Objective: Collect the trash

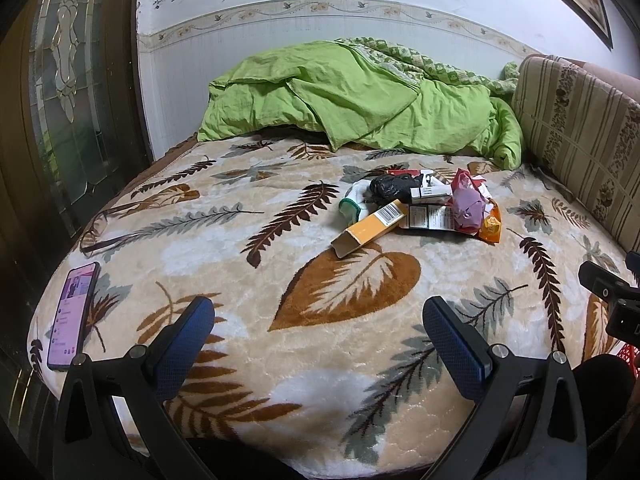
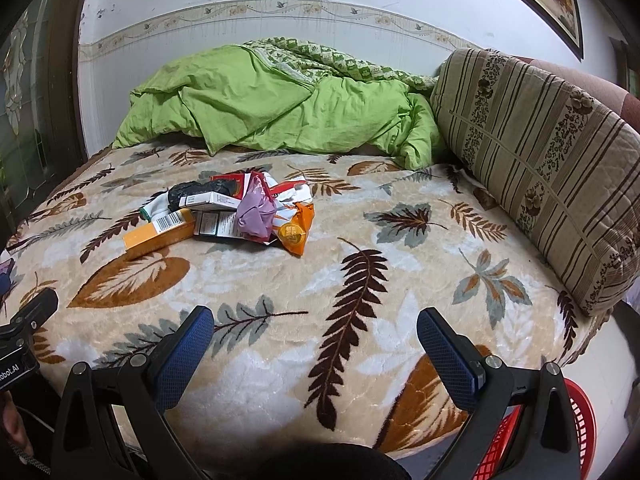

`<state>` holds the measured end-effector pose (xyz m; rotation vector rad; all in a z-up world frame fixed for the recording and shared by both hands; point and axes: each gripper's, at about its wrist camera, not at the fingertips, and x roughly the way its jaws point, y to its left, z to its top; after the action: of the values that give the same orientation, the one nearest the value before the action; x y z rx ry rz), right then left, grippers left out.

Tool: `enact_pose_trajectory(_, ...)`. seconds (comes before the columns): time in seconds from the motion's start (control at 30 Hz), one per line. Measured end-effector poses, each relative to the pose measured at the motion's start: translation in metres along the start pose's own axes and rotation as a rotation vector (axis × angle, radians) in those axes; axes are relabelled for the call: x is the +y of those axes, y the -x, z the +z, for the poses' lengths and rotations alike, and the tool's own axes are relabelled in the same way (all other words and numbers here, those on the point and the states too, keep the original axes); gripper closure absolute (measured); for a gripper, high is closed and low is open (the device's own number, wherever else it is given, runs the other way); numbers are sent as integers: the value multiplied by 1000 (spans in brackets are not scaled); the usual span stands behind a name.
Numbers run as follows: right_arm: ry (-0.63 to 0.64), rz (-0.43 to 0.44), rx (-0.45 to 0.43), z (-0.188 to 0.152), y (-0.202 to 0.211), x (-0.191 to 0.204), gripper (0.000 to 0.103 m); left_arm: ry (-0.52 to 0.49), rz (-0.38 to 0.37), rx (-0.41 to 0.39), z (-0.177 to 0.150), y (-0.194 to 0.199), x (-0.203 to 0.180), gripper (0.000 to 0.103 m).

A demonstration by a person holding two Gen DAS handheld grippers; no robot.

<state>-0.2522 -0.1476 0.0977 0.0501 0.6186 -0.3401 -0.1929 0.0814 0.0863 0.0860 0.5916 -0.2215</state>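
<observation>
A pile of trash (image 1: 424, 208) lies on the leaf-patterned bed blanket (image 1: 280, 340): an orange carton (image 1: 370, 229), a black bag (image 1: 390, 187), white cartons, a purple wrapper (image 1: 470, 204) and an orange packet (image 1: 491, 227). The pile also shows in the right wrist view (image 2: 228, 212), with the orange carton (image 2: 158, 234) at its left. My left gripper (image 1: 318, 344) is open and empty, well short of the pile. My right gripper (image 2: 316, 348) is open and empty near the bed's front edge. A red basket (image 2: 576, 432) stands below the bed at the right.
A lit phone (image 1: 72, 316) and a pair of glasses (image 1: 100, 228) lie at the bed's left edge. A green duvet (image 1: 360, 100) is heaped at the back. A striped cushion (image 2: 540, 160) lines the right side. A glass door (image 1: 68, 100) is at the left.
</observation>
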Motion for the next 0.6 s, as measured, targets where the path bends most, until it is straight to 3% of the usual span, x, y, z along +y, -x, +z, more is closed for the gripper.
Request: enact_pose_trajectory(0.6, 2, 3, -14, -3, -1, 0, 1, -5, -15, 21, -1, -3, -4, 0)
